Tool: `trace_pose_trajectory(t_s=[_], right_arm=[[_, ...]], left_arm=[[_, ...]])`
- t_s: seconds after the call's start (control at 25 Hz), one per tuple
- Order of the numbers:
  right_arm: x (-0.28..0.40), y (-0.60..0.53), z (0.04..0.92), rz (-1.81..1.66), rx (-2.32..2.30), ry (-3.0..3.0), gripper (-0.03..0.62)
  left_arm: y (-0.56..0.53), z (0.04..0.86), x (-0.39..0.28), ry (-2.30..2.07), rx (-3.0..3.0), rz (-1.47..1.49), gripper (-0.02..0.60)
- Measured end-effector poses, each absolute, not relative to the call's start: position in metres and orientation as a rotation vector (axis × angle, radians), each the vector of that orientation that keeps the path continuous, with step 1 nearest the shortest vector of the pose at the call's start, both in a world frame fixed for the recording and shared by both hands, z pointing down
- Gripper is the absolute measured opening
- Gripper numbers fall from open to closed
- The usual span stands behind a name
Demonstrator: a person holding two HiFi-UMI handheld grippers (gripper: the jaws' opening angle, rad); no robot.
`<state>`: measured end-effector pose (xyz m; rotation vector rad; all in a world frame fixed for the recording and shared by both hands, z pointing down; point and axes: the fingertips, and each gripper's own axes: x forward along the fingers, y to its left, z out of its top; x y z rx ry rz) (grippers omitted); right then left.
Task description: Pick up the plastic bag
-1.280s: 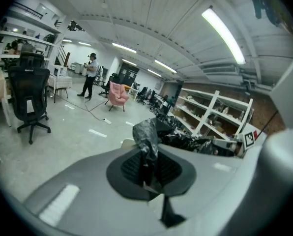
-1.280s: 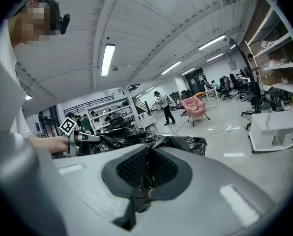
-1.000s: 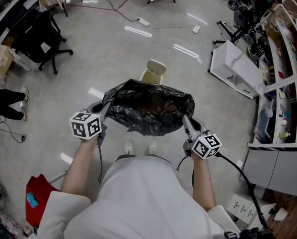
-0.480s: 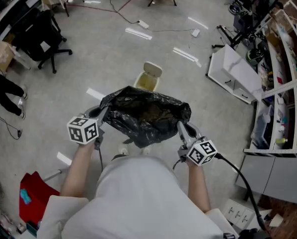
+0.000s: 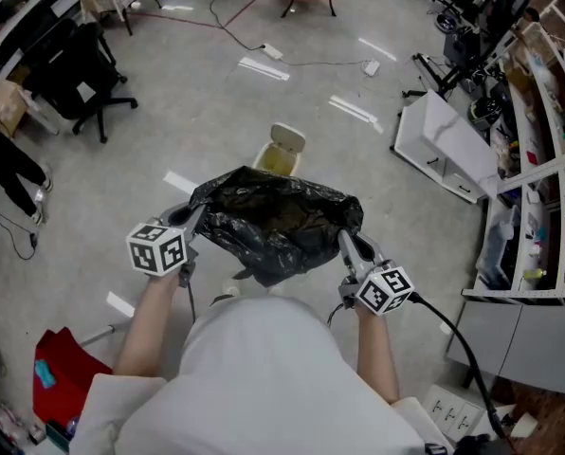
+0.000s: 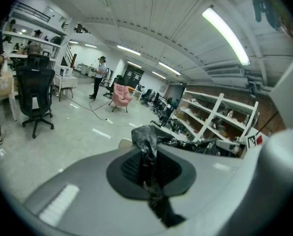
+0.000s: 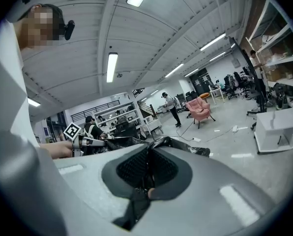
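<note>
Drawn closer, plastic bag (image 5: 275,218) (open-mouthed) spans left tool (image 5: 195,218), right tool (image 5: 344,243).

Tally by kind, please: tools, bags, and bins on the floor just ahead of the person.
Tools: 2 (left tool, right tool, each shut on the bag's rim)
Black plastic bag: 1
Small bin, lid up: 1
Total: 4
</note>
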<state>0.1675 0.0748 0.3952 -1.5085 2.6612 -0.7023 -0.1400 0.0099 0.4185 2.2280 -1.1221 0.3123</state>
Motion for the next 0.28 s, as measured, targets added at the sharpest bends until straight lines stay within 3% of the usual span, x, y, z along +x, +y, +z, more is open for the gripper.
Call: trace_pose_trajectory(t_s=[0.28], right_arm=[[0.1741, 0.0714, 0.3930, -0.693, -1.503, 2.660, 0.000]], left_arm=[[0.0082, 0.4187, -0.1361, -1.124, 2.229, 0.327, 0.006]])
